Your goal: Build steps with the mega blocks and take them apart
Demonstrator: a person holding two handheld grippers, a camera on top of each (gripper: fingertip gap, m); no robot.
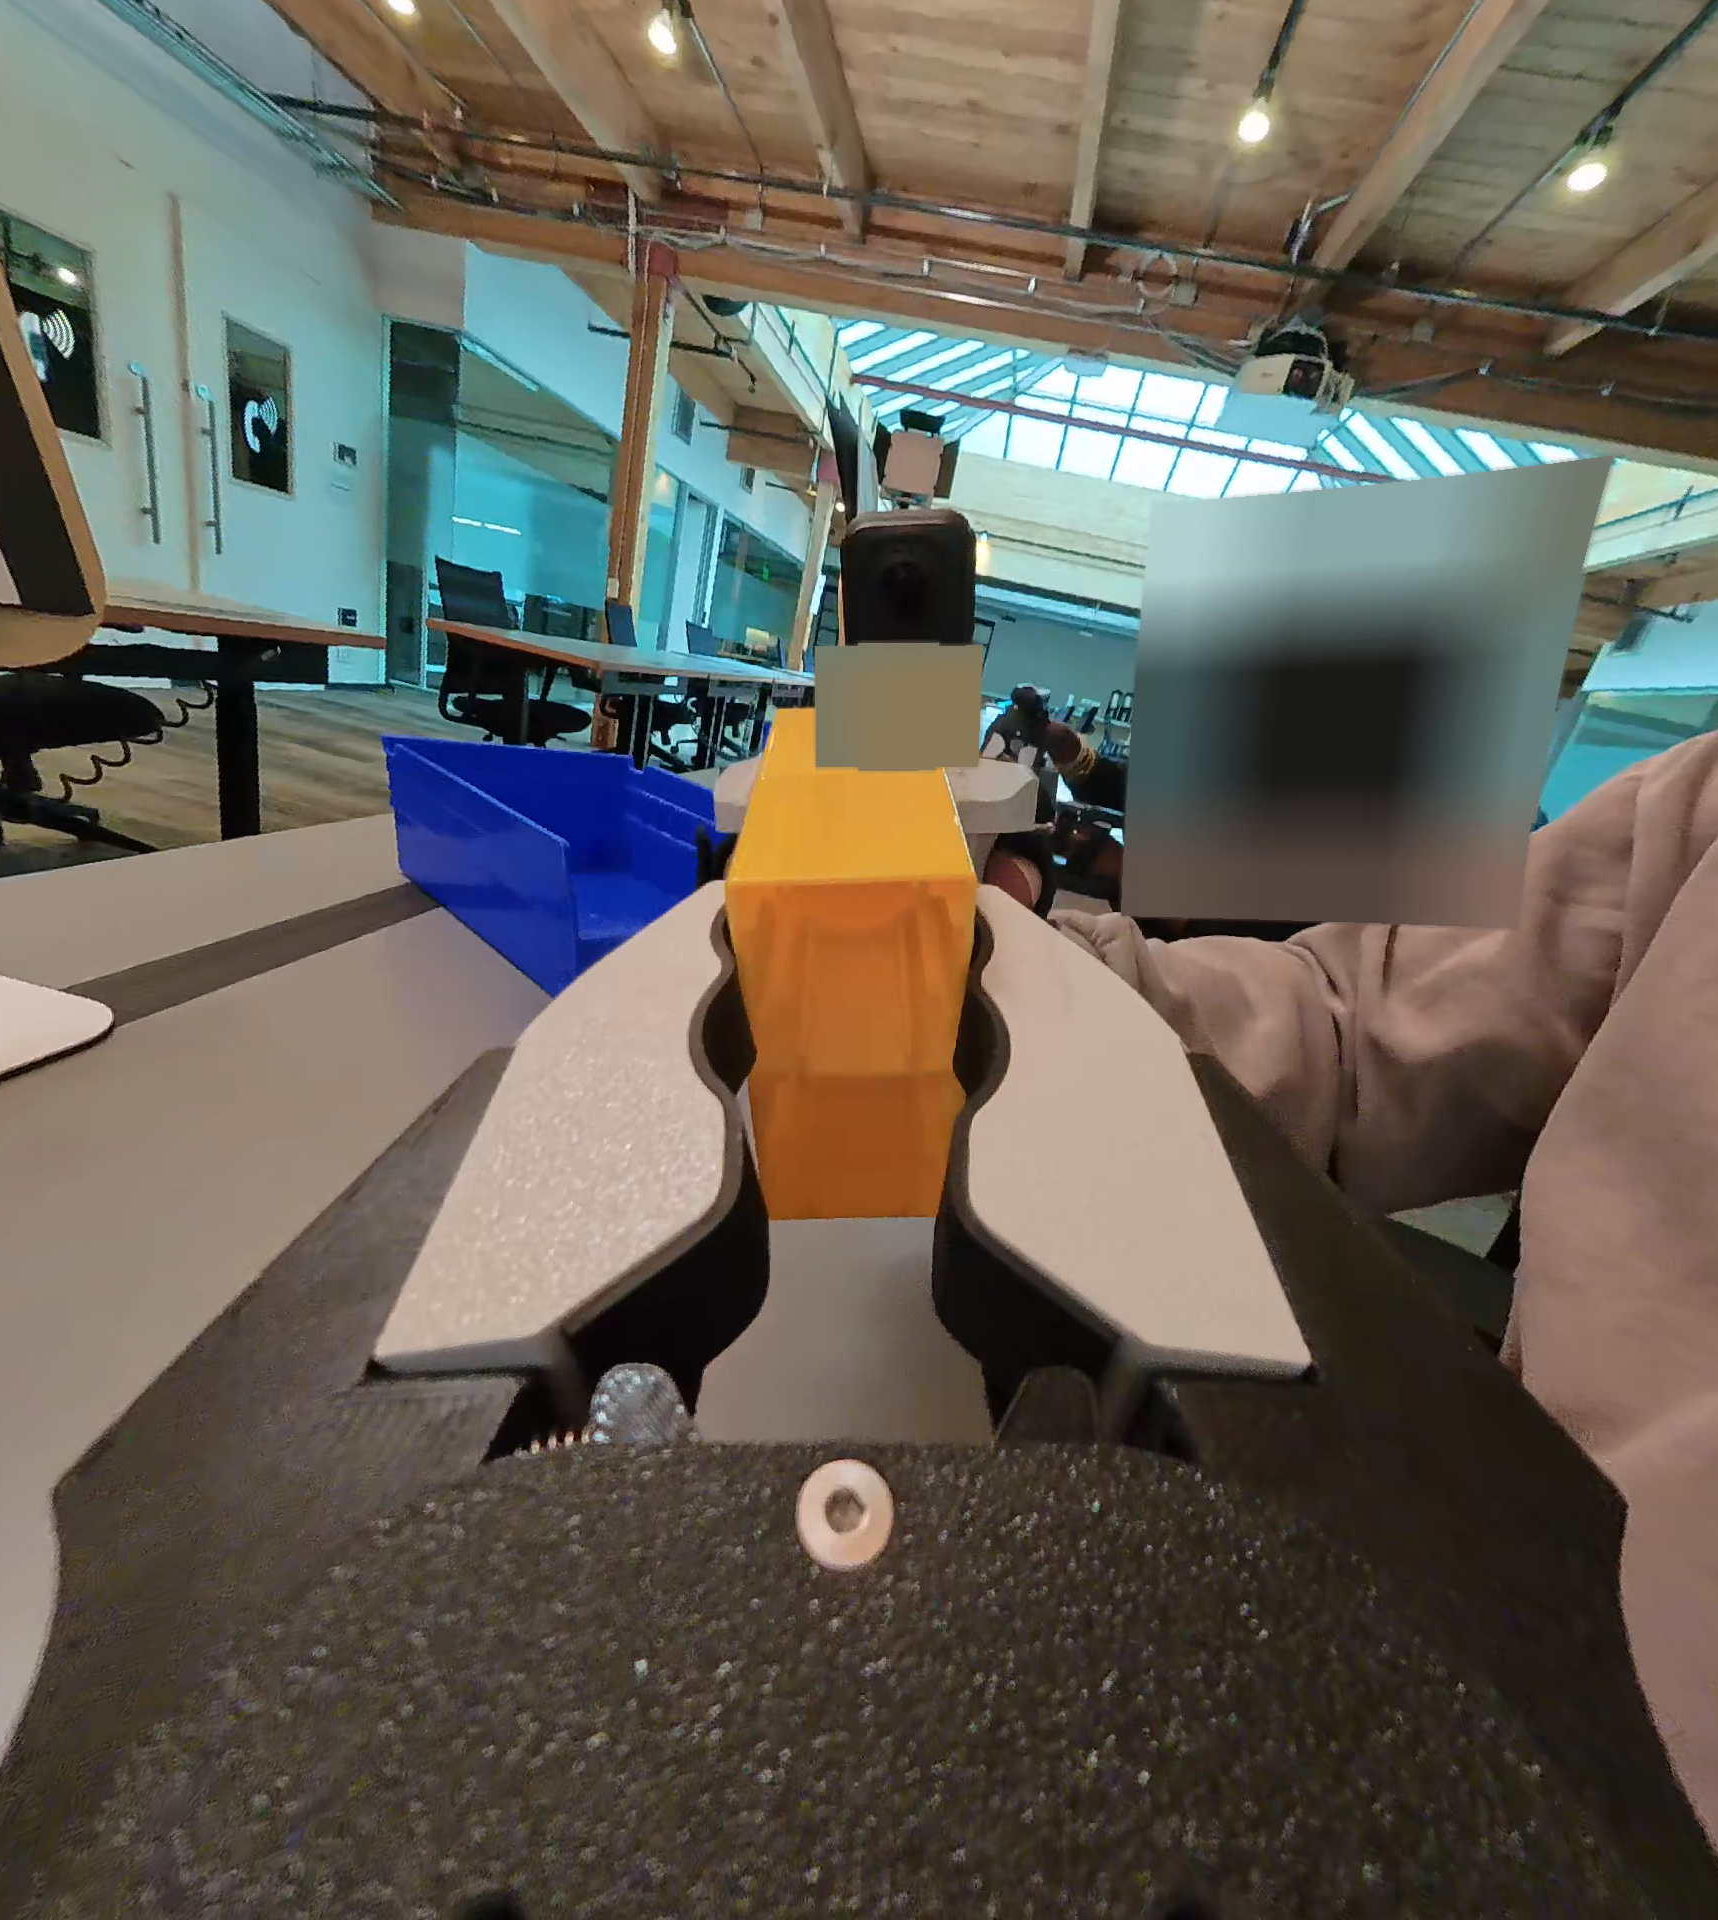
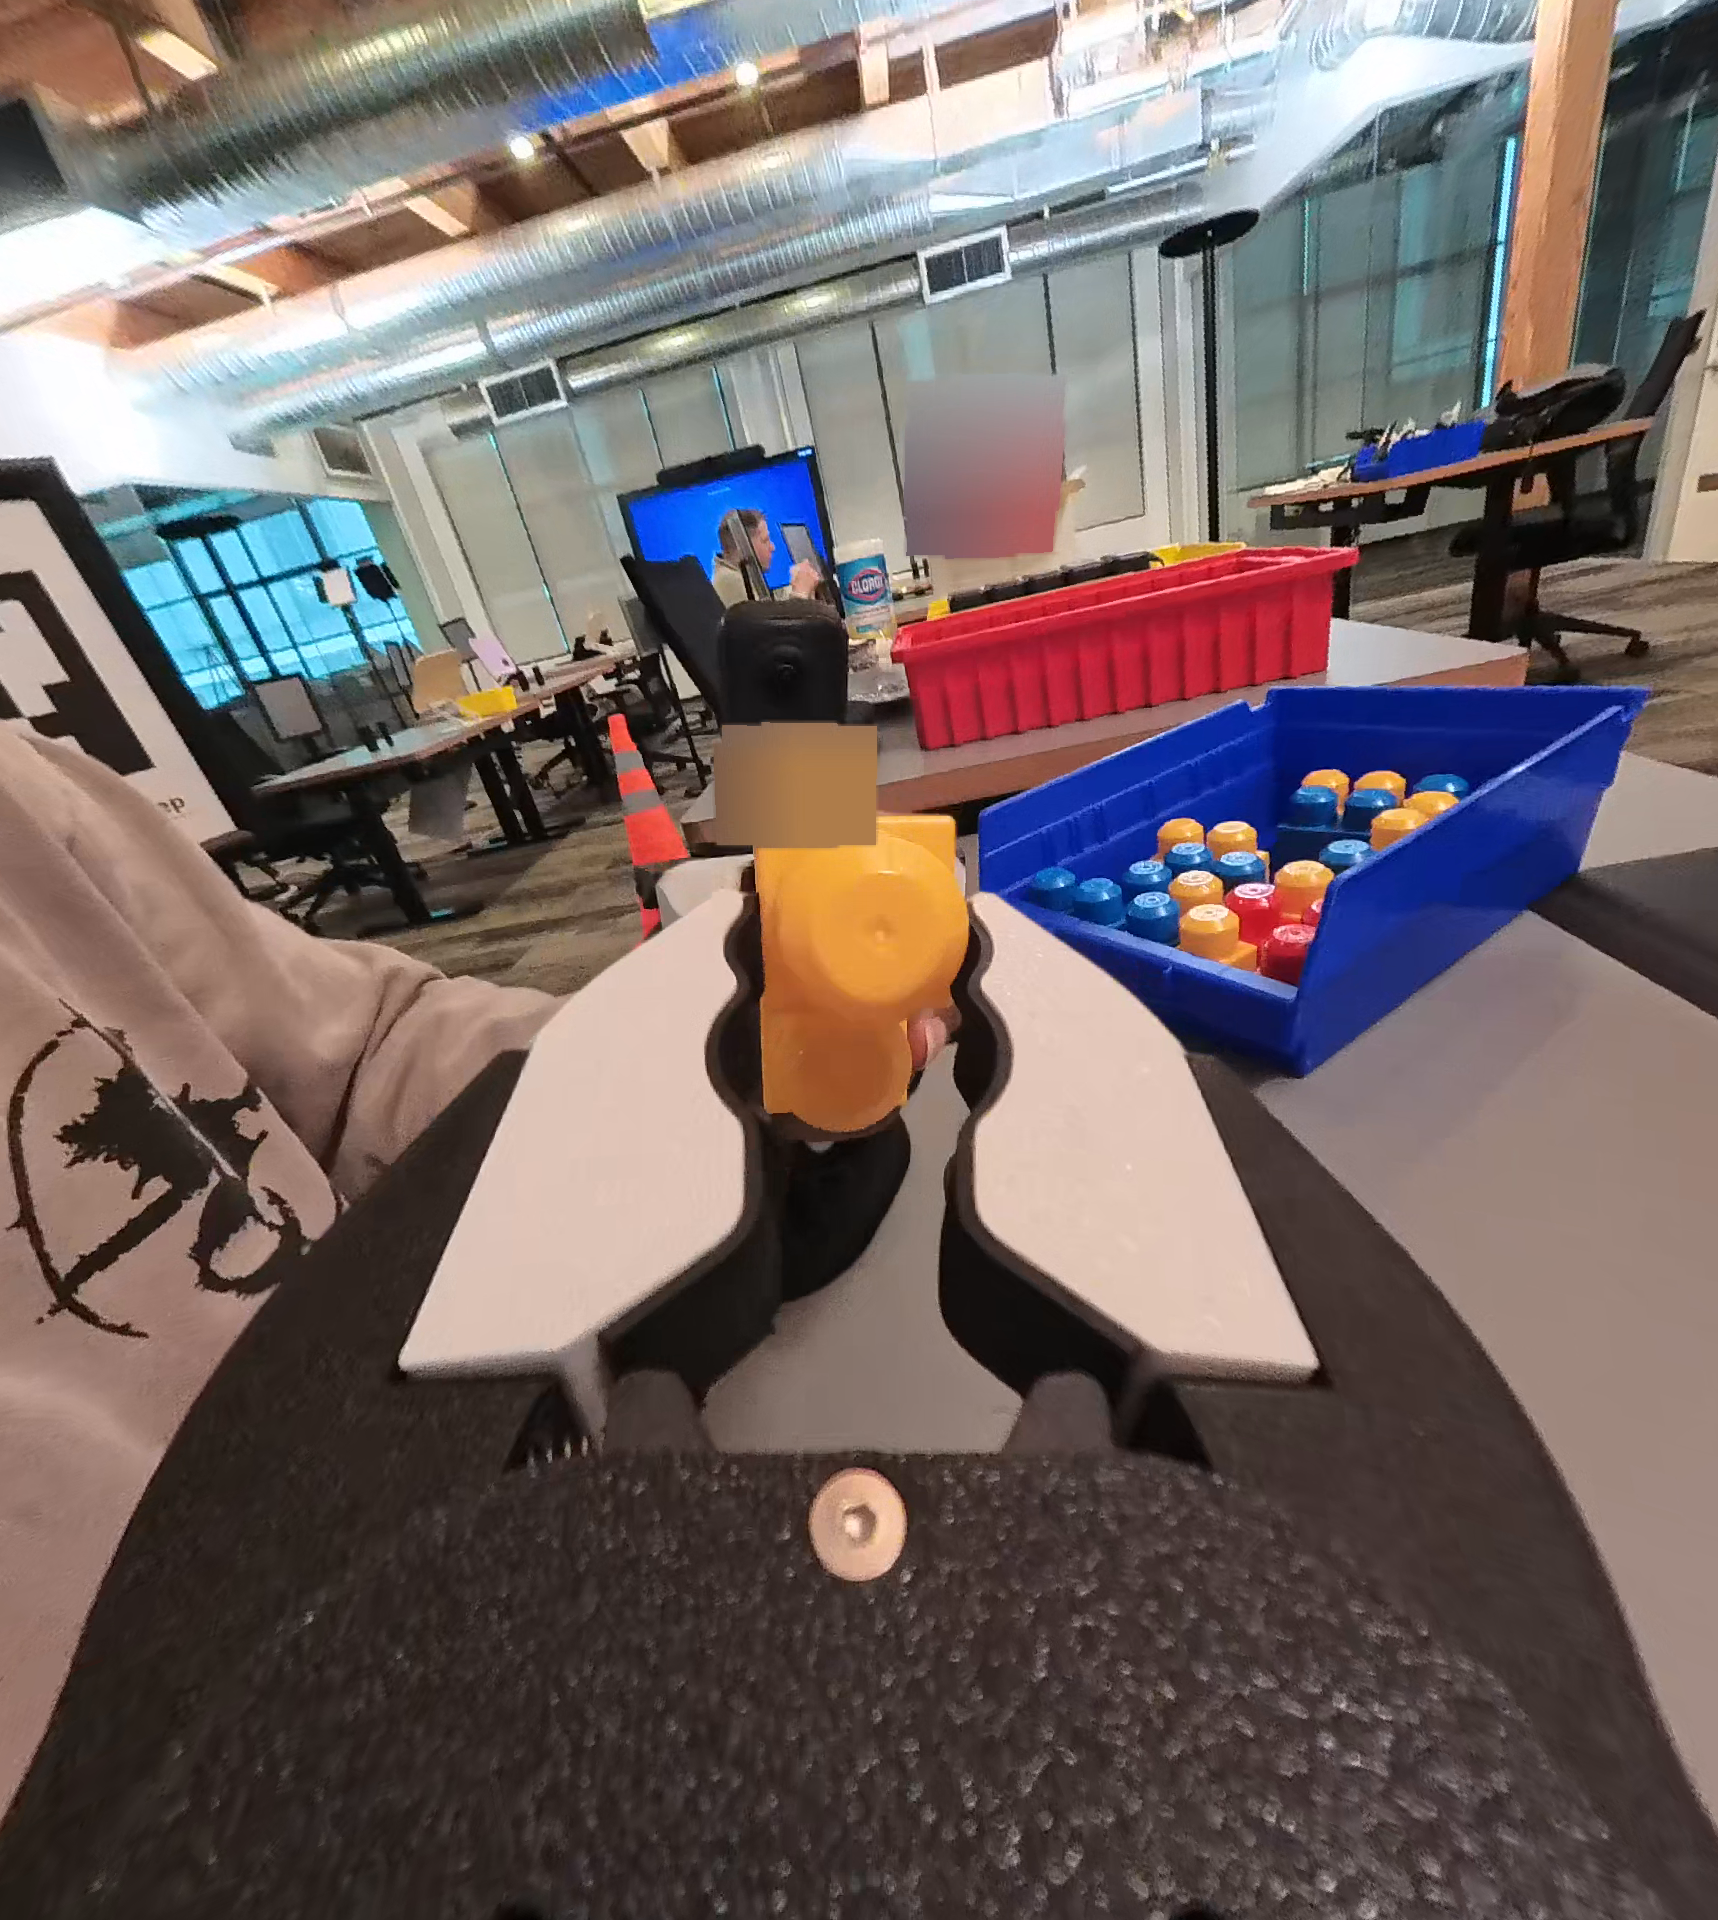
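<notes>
In the left wrist view my left gripper [image 1: 850,914] is shut on an orange mega block [image 1: 850,997], seen from its hollow underside and held above the grey table [image 1: 211,1091]. In the right wrist view my right gripper [image 2: 860,914] is shut on an orange mega block [image 2: 855,966] with its studs facing the camera. The two grippers face each other, tip to tip. Each view shows the other gripper [image 1: 995,800] [image 2: 689,883] just behind the orange. A second orange piece [image 2: 922,831] shows behind the studs. I cannot tell whether the pieces are joined.
A blue bin [image 2: 1354,966] holding several orange, blue and red blocks [image 2: 1239,894] stands on the table to the right; it also shows in the left wrist view [image 1: 481,852]. A red bin [image 2: 1115,665] sits farther back. A person's sleeve [image 1: 1561,1039] [image 2: 107,1039] is close beside the grippers. Only a small space, under 4 cm, lies between the two pairs of fingers.
</notes>
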